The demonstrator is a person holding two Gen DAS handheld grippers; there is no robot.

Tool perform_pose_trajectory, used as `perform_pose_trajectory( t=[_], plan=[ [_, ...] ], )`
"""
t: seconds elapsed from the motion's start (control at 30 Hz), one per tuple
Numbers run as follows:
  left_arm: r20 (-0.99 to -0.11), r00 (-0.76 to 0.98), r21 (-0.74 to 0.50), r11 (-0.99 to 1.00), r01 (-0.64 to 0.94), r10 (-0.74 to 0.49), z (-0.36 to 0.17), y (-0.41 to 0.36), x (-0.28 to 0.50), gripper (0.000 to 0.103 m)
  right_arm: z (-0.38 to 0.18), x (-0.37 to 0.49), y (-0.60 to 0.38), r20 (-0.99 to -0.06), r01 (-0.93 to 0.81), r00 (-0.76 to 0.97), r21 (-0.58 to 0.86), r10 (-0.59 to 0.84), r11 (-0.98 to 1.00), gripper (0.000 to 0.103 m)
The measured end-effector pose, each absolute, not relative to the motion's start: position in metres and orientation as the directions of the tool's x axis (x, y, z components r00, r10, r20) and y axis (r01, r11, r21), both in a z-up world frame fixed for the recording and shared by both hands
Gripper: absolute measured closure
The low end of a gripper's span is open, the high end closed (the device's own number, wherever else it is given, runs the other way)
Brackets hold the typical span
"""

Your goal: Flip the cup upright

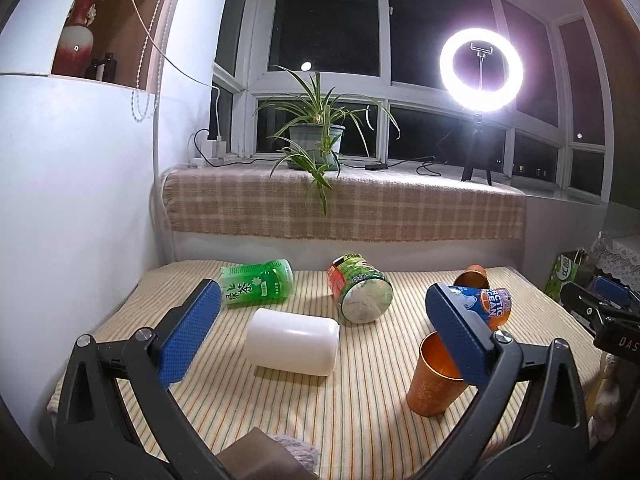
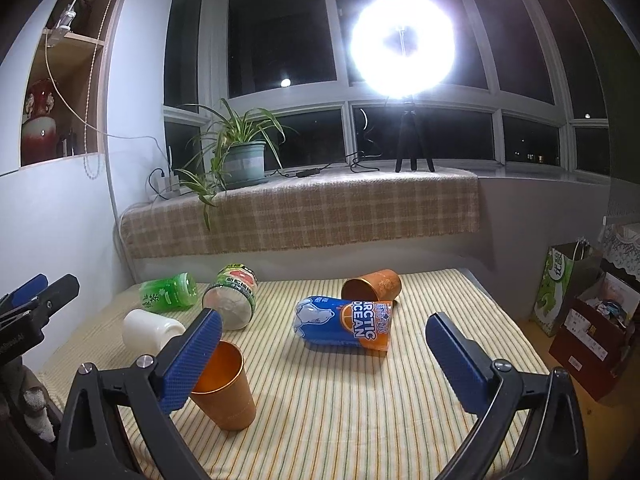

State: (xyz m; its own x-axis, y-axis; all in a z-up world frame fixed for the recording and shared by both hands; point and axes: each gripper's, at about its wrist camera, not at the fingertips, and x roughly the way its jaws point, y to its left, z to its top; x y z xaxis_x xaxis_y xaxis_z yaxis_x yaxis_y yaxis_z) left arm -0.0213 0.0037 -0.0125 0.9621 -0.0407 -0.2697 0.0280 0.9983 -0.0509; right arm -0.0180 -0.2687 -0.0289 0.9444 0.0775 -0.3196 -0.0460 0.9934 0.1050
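An orange metal cup (image 1: 432, 384) (image 2: 226, 388) stands upright on the striped cloth near the front. A second orange cup (image 1: 472, 278) (image 2: 372, 286) lies on its side at the back. A white cup (image 1: 292, 340) (image 2: 150, 330), a green-labelled cup (image 1: 362, 294) (image 2: 232, 298), a green tea cup (image 1: 258, 286) (image 2: 168, 292) and a blue Arctic Ocean cup (image 1: 486, 304) (image 2: 344, 322) also lie on their sides. My left gripper (image 1: 320, 320) is open and empty above the white cup. My right gripper (image 2: 324, 344) is open and empty, its left finger just over the upright cup's rim.
The striped table (image 2: 360, 420) sits against a white wall on the left. Behind it is a checked-cloth sill (image 1: 344, 208) with a potted plant (image 1: 316, 140) and a ring light (image 1: 480, 68). A paper bag (image 2: 560, 292) and boxes stand on the floor at right.
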Motion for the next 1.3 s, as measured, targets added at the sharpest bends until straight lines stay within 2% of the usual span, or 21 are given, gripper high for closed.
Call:
perform_pose_trajectory(
  t=[1.3],
  plan=[
    [-0.273,0.961,-0.051,0.998,0.029,-0.042,-0.014,0.005,-0.019,0.0,-0.04,-0.006,-0.27,-0.362,-0.067,0.926,0.125,0.108,0.99,0.0]
  ],
)
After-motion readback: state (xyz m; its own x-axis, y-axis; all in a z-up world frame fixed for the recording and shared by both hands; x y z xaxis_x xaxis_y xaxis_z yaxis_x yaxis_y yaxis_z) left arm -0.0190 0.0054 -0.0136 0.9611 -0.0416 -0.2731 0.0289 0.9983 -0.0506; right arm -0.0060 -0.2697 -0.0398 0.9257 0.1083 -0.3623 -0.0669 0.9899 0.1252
